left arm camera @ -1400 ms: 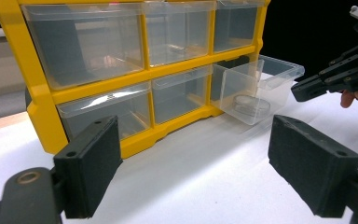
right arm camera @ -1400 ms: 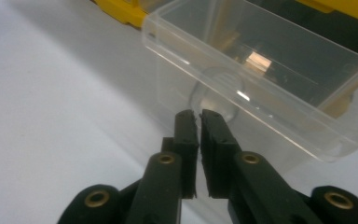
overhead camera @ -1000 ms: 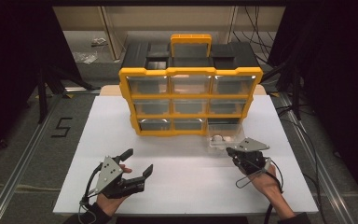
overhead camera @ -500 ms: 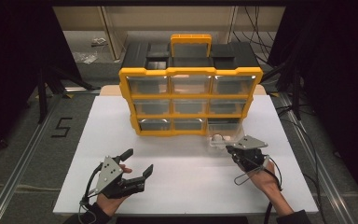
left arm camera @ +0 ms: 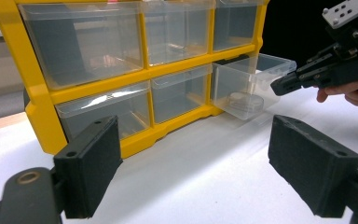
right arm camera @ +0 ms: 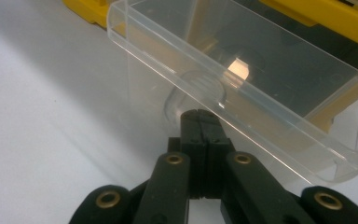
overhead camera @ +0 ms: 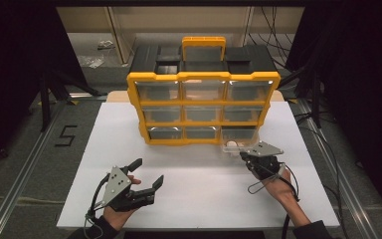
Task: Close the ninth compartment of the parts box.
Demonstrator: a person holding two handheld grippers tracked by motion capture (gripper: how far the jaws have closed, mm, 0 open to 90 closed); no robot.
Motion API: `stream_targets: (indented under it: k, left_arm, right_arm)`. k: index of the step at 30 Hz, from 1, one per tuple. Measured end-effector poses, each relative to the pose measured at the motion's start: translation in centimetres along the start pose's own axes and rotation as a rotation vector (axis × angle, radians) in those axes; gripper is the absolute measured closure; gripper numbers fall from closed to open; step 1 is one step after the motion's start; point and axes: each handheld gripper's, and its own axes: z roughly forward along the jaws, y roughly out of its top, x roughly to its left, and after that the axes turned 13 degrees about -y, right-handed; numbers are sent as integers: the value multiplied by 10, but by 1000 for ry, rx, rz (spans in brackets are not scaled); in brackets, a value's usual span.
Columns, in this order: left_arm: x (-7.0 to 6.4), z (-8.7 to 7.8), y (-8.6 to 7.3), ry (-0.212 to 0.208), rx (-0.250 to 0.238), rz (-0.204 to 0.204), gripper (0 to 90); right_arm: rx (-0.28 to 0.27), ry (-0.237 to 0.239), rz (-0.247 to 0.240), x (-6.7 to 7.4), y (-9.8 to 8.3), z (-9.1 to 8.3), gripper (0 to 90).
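The clear plastic drawer (overhead camera: 238,148) sticks out of the yellow organizer cabinet (overhead camera: 203,107) at its bottom-right slot, right gripper (overhead camera: 242,155) fingers pressed together at its front lip, probably to slide it. Left gripper (overhead camera: 148,174) idles nearby, fingers spread.

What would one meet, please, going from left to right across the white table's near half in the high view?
Left gripper with open fingers → bare white table → clear plastic drawer pulled out of the yellow organiser → right gripper, fingers shut.
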Motion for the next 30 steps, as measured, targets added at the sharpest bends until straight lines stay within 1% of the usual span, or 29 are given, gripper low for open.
stream_targets:
  k: [13,30]
  left_arm:
    - [0,0,0,0,-3,-4,164]
    - [0,0,1,-1,-4,2,164]
  right_arm:
    - [-7,-12,-5,0,3,7,900]
    - [-18,-28,-3,-1,5,12,900]
